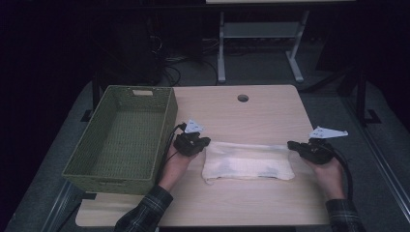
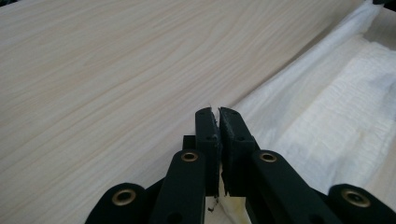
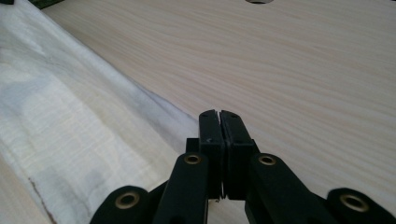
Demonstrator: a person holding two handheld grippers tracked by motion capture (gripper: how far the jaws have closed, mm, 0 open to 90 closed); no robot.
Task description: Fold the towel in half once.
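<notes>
White folded towel (image 1: 247, 162) lies flat on table (image 1: 251, 111)

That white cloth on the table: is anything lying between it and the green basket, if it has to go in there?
Nothing loose lies between the white cloth and the green basket. The left hand-held gripper sits in that gap, shut at the cloth's left end. The basket's near wall rises above the table, so the cloth would probably need lifting over it.

A green woven basket (image 1: 123, 140) is sitting empty at the 9 o'clock side of the wooden counter (image 1: 251, 113). A round hole (image 1: 242, 98) is showing near its 12 o'clock edge.
</notes>
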